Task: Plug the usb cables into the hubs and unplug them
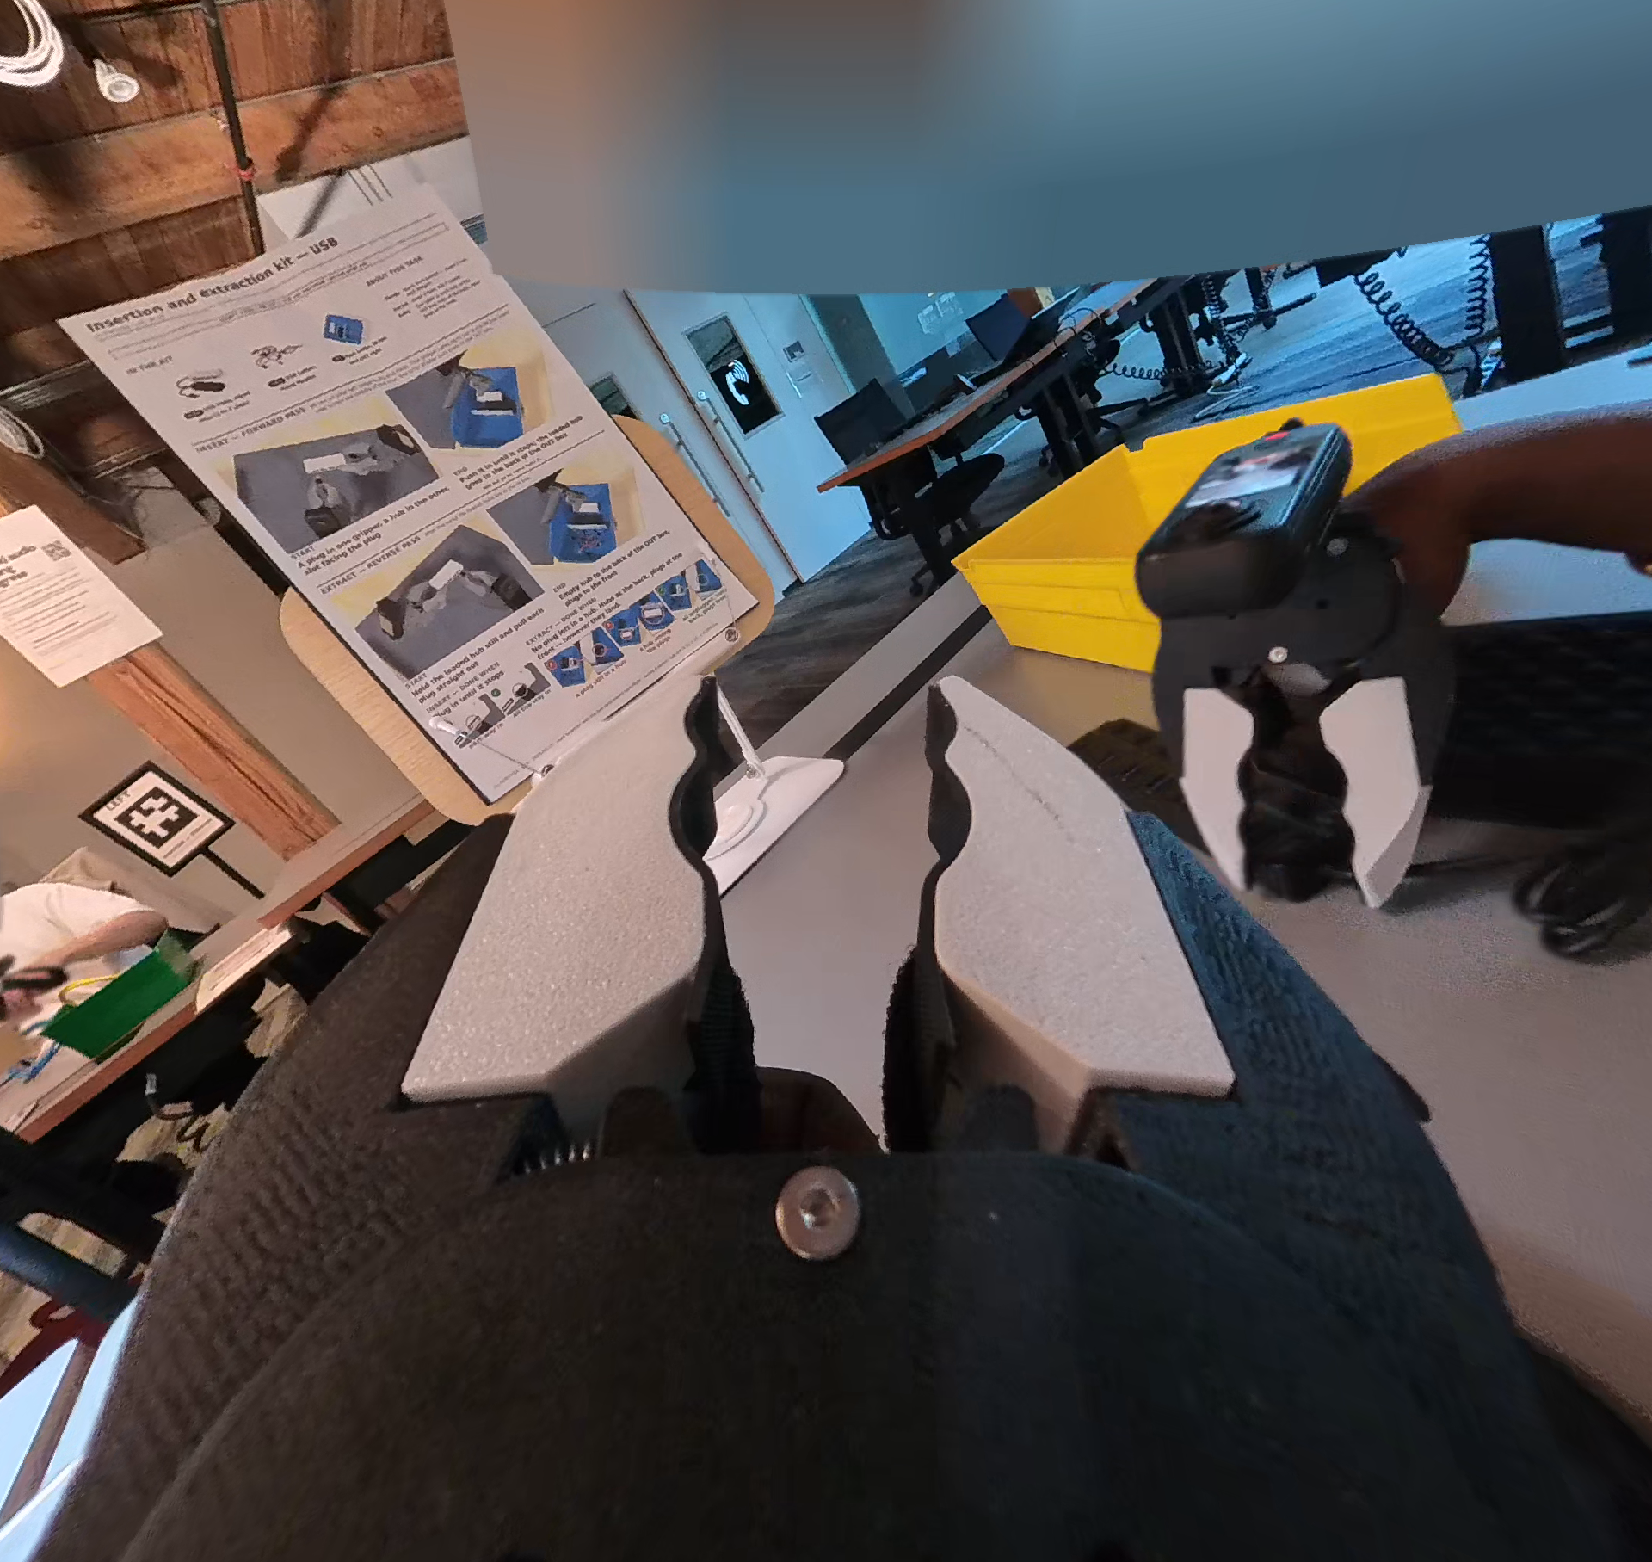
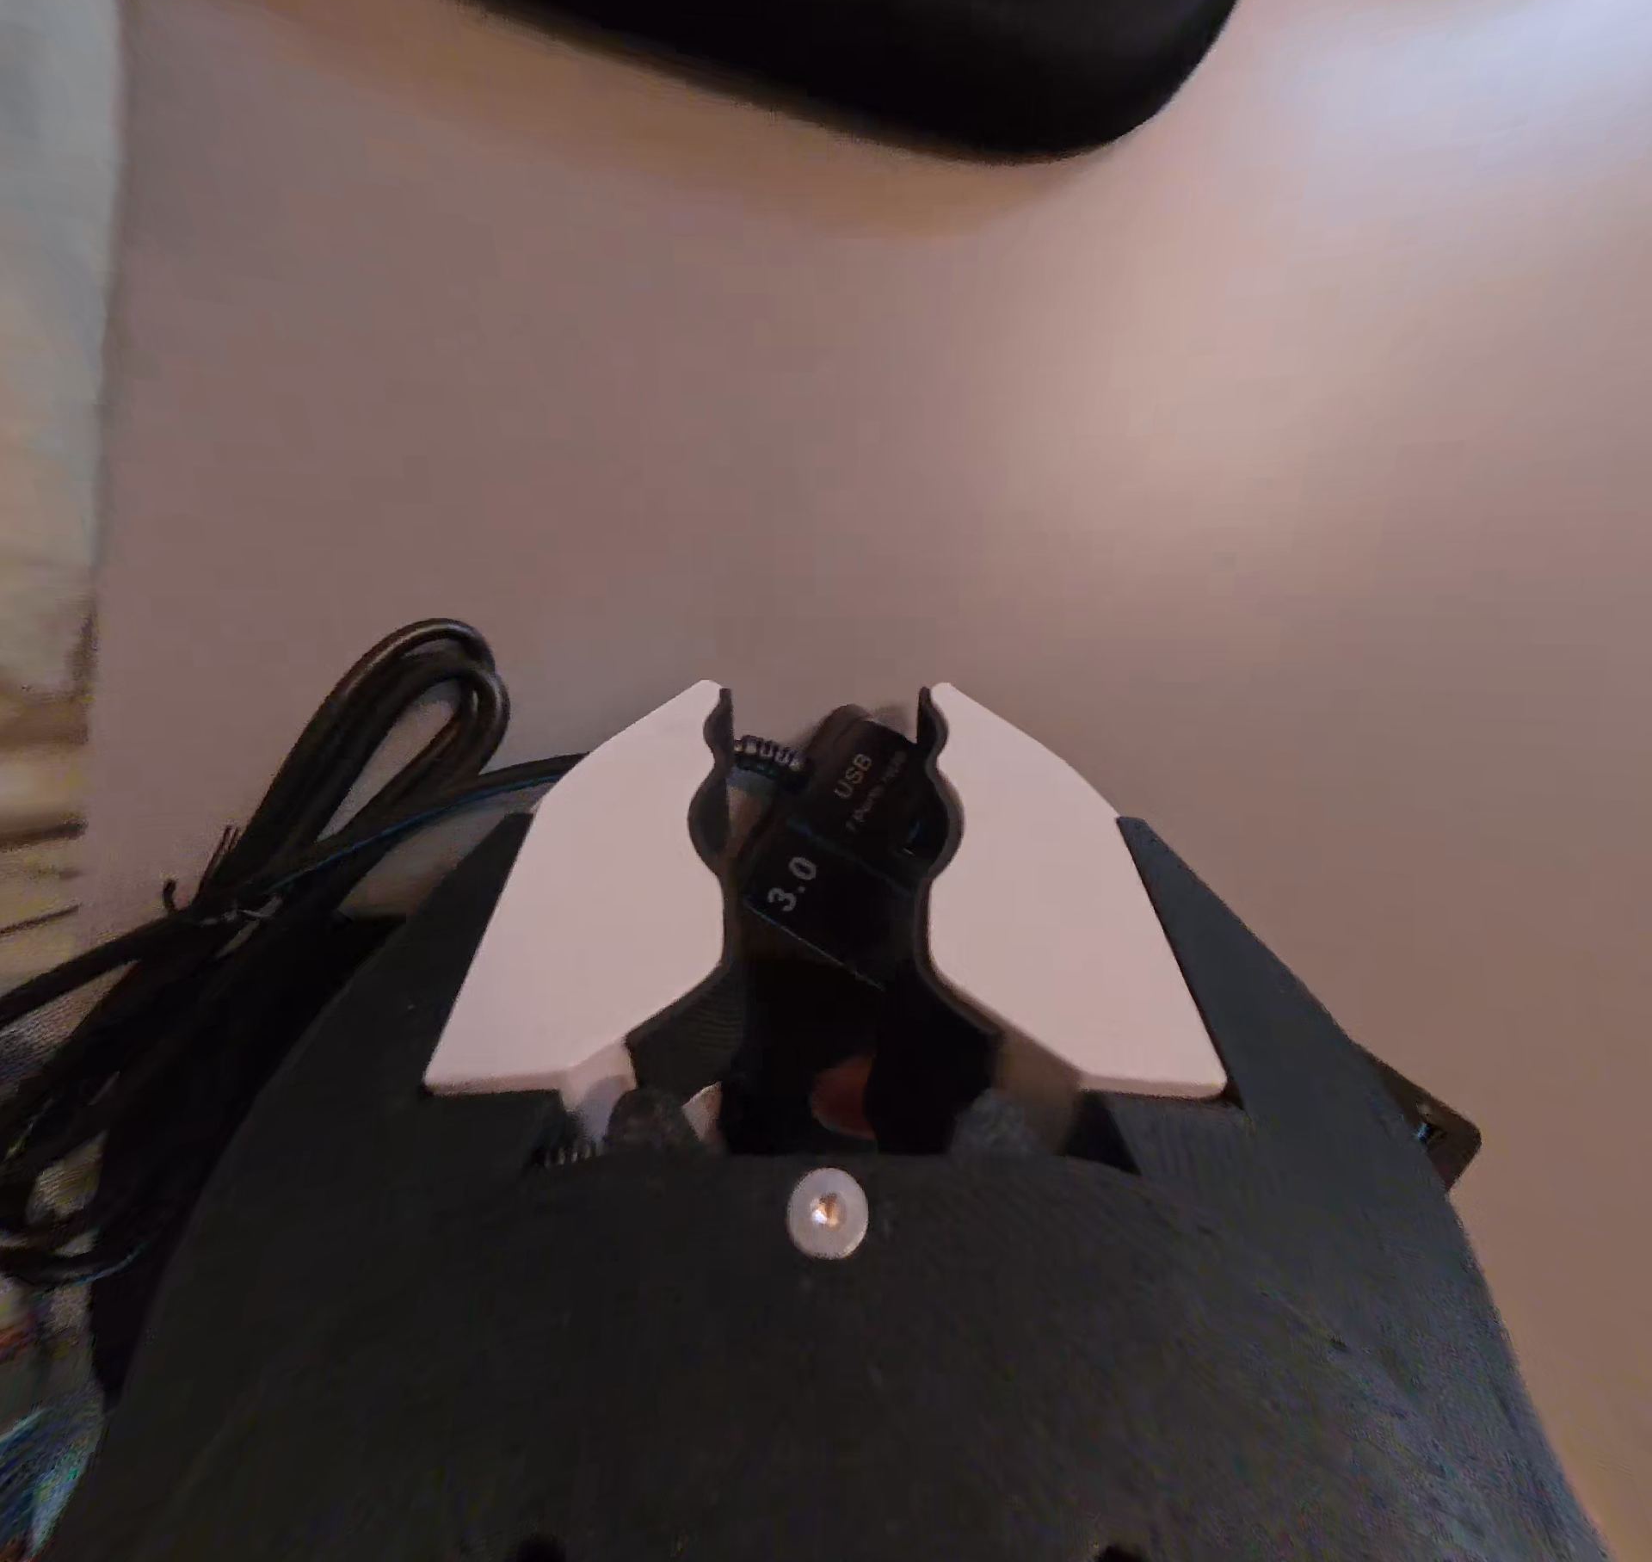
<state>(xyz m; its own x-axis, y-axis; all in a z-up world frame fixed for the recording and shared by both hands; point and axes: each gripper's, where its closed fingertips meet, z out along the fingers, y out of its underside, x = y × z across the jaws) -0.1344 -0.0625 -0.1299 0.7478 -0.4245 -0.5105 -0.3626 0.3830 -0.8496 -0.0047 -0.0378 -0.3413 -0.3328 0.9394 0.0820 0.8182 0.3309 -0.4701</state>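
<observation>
Grey table (image 2: 894, 446); hub (image 2: 831, 857) clamped between right gripper (image 2: 827, 705) fingers

Matt, grainy black plastic on the body of the left gripper (image 1: 818, 719), with pale grey finely pebbled finger plates (image 1: 581, 920) and one bright metal screw (image 1: 817, 1211) set in it. Glossy black plastic on the hub (image 2: 831, 857) between the right gripper (image 2: 827, 701) fingers, smooth rubbery sheen on the black cable (image 2: 358, 768) beside it, smooth matt grey on the table (image 2: 894, 446). Shiny yellow plastic for the bin (image 1: 1073, 589) at the table's far edge, printed paper for the instruction sheet (image 1: 402, 482) on pale wood board, rough brown planks on the wall (image 1: 134, 106).
</observation>
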